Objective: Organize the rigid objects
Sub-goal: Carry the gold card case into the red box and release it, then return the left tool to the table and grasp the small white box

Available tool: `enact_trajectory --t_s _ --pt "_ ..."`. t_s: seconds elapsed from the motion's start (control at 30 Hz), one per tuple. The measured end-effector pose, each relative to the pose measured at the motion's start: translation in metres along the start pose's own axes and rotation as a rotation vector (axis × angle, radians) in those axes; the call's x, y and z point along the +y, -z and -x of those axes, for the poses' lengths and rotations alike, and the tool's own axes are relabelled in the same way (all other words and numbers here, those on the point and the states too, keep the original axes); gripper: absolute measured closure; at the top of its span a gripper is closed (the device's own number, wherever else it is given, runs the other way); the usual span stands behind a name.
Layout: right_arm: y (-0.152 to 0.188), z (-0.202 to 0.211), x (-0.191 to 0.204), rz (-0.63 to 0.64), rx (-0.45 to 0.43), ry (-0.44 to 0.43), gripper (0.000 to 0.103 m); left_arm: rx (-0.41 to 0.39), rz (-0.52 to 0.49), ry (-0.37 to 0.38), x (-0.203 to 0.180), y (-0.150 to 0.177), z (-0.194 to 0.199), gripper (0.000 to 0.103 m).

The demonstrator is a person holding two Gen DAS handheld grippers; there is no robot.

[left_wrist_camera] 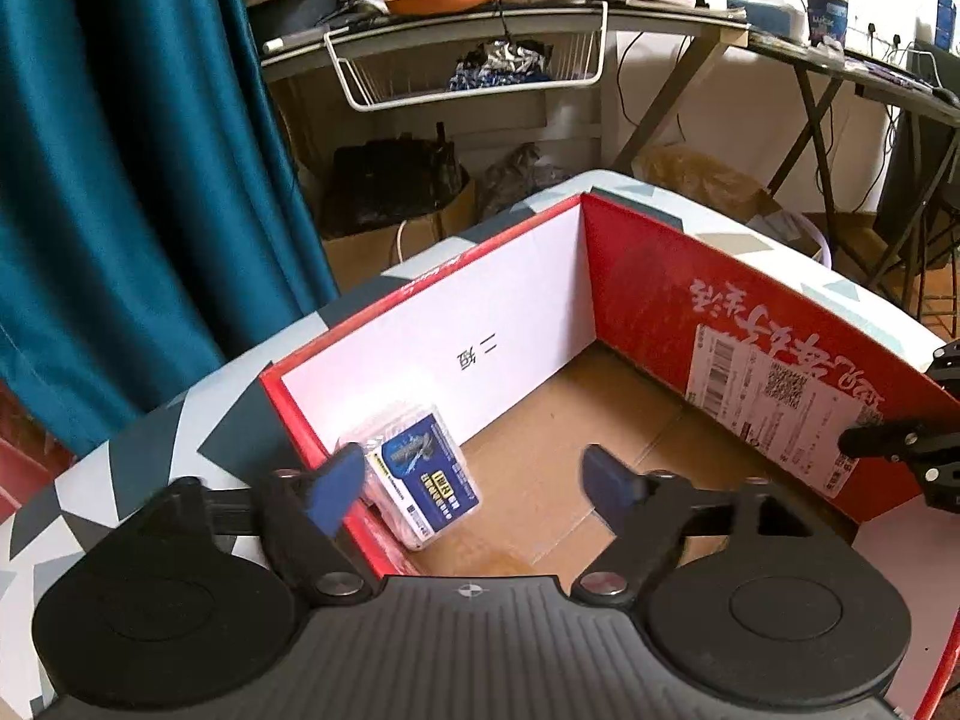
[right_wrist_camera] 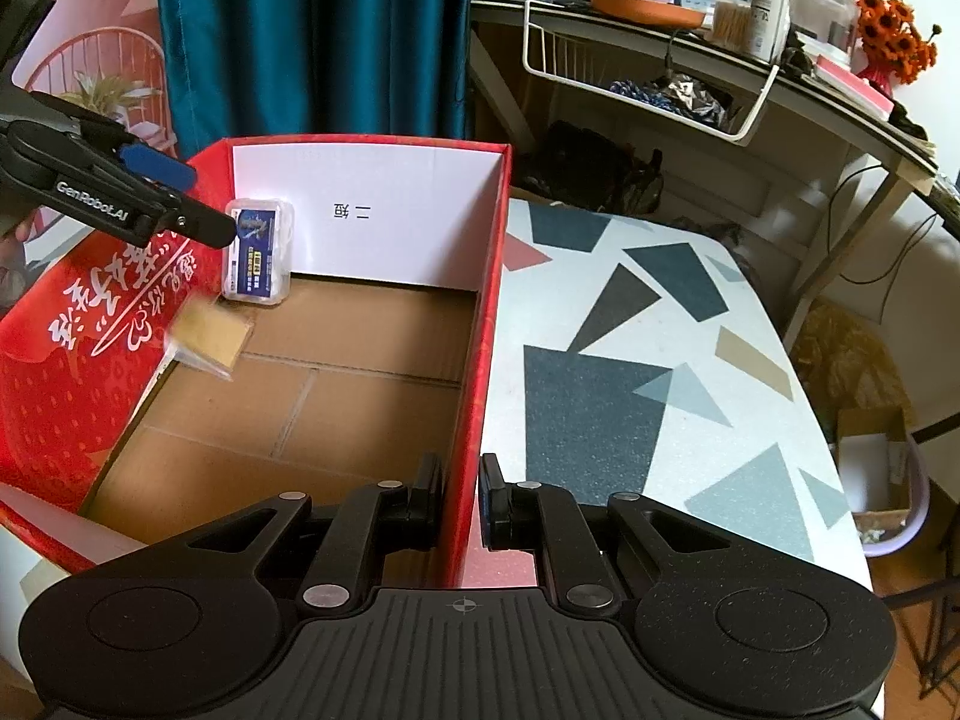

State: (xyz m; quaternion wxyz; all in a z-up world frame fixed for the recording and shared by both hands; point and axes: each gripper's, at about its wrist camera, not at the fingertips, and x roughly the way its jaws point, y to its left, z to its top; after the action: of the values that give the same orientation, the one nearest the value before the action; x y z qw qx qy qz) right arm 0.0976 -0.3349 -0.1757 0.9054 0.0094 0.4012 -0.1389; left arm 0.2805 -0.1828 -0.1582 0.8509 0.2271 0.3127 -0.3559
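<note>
A red cardboard box [left_wrist_camera: 648, 276] with a brown floor stands on the patterned table. A clear plastic case with a blue label [left_wrist_camera: 420, 474] leans in the box's near left corner; it also shows in the right wrist view [right_wrist_camera: 258, 249]. My left gripper [left_wrist_camera: 474, 483] is open above that corner, the case by its left finger. In the right wrist view the left gripper [right_wrist_camera: 180, 204] hangs over the box's left wall. My right gripper [right_wrist_camera: 462, 504] is shut on the box's right wall [right_wrist_camera: 483, 324]. A small tan packet [right_wrist_camera: 210, 339] lies inside the box.
The table [right_wrist_camera: 660, 360] has a white top with dark triangles, to the right of the box. Behind are a teal curtain [left_wrist_camera: 120, 150], a cluttered desk with a white wire basket [left_wrist_camera: 468, 60], and boxes on the floor [left_wrist_camera: 390, 192].
</note>
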Motion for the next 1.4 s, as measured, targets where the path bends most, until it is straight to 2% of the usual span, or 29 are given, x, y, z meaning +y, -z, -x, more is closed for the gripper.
enact_trajectory --t_s 0.17,0.3,0.43,0.6,1.0,1.13,1.4 --pt "0.001 0.0 0.0 -0.003 -0.003 0.001 0.092 -0.022 0.007 -0.002 0.0 0.001 0.008 0.015" --pt "0.001 0.0 0.0 0.0 -0.003 0.001 0.092 -0.064 0.031 -0.036 0.004 0.001 0.02 0.007" --pt "0.002 0.0 -0.001 -0.005 -0.009 -0.004 0.092 -0.084 0.046 -0.046 0.009 0.0 0.032 0.007" --pt "0.003 0.001 -0.001 -0.007 -0.017 -0.004 0.092 -0.107 0.143 -0.084 0.024 0.011 0.049 0.006" --pt "0.003 0.002 -0.002 -0.013 -0.022 -0.003 0.092 -0.06 0.357 -0.149 0.067 0.063 0.09 0.006" --pt "0.003 0.002 -0.002 -0.022 -0.027 -0.008 0.092 -0.029 0.456 -0.122 0.083 0.089 0.099 0.006" --pt "0.004 0.002 -0.003 -0.028 -0.03 -0.012 0.091 0.037 0.569 -0.161 0.089 0.137 0.106 0.006"
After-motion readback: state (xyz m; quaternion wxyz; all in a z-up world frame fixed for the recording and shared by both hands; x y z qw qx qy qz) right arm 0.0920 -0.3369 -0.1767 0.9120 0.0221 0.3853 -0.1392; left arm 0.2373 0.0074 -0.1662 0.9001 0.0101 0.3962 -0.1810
